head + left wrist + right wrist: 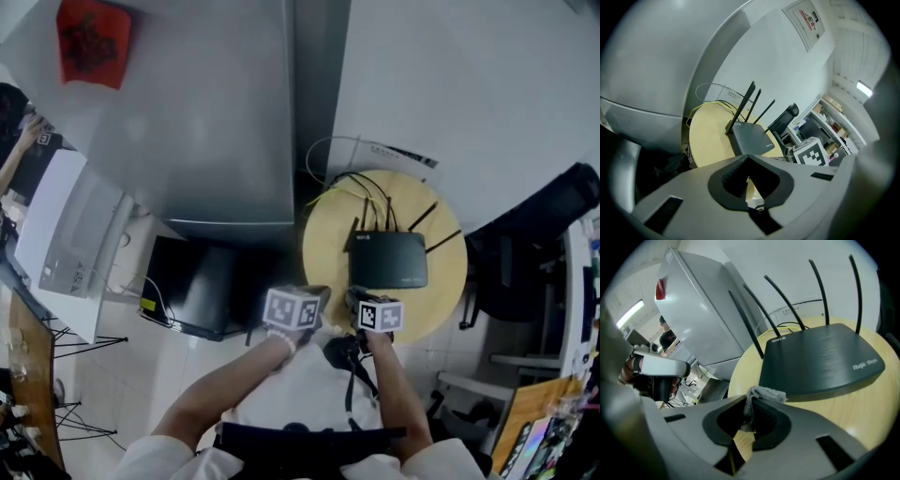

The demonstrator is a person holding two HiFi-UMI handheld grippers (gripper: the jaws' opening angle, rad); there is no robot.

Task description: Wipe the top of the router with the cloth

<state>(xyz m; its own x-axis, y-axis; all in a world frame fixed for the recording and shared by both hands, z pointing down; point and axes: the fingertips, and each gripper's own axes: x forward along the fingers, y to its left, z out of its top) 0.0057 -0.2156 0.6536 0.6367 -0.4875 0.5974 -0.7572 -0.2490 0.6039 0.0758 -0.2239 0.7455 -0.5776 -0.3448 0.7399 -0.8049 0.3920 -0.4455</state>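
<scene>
A black router (pixel 388 260) with several upright antennas stands on a round wooden table (pixel 328 248). In the right gripper view its flat top (pixel 820 359) fills the middle. My right gripper (pixel 750 404) is shut on a small grey cloth (pixel 764 393), whose free end sits at the router's near left corner. In the head view this gripper (pixel 364 300) hangs at the router's near edge. My left gripper (pixel 747 156) is shut with nothing in it; it (pixel 317 295) hovers over the table's near left rim, left of the router (pixel 752 138).
A tall grey fridge (pixel 216 112) stands left of the table. Yellow and black cables (pixel 366 192) trail behind the router. A black office chair (pixel 525 244) is to the right, and a black box (pixel 192 286) lies on the floor at the left.
</scene>
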